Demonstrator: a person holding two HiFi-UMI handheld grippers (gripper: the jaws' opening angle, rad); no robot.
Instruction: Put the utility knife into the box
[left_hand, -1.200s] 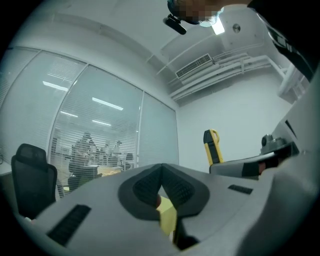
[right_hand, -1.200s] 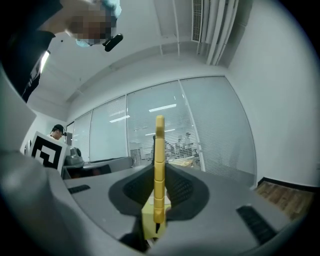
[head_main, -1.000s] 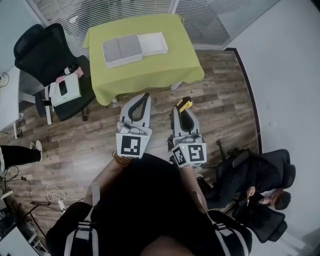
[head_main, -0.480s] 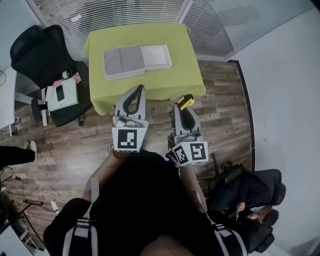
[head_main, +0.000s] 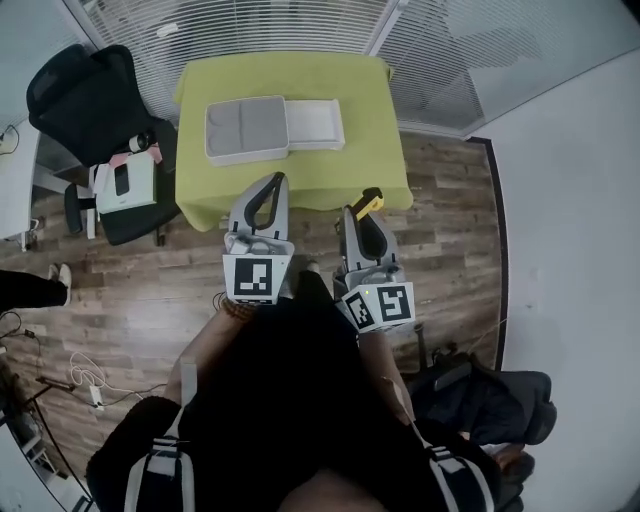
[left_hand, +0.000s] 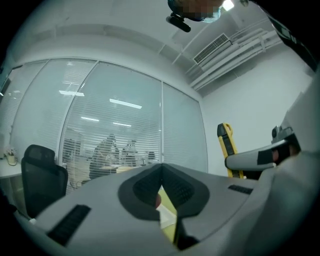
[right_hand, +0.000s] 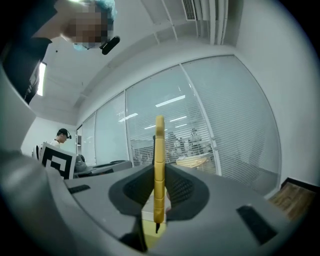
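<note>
The box (head_main: 272, 128) lies open on the green-covered table (head_main: 370, 110), a grey-lined half on the left and a white half on the right. The yellow utility knife (head_main: 370, 204) sticks out of my right gripper (head_main: 363, 216), which is shut on it; in the right gripper view the knife (right_hand: 159, 170) stands upright between the pads. My left gripper (head_main: 277, 183) is shut and holds nothing, its jaws touching at the tip (left_hand: 161, 171). Both grippers hang over the wooden floor just short of the table's near edge. From the left gripper view the knife (left_hand: 226, 145) shows at the right.
A black office chair (head_main: 90, 95) stands left of the table, beside a seat carrying a white box (head_main: 128, 183). Glass partitions with blinds (head_main: 290, 25) run behind the table, and a white wall (head_main: 570, 180) is on the right. Another dark chair (head_main: 480, 390) is at lower right.
The view has advanced toward the table, so the table and box sit closer and lower in the head view. Both grippers keep their pose, the right one still gripping the knife.
</note>
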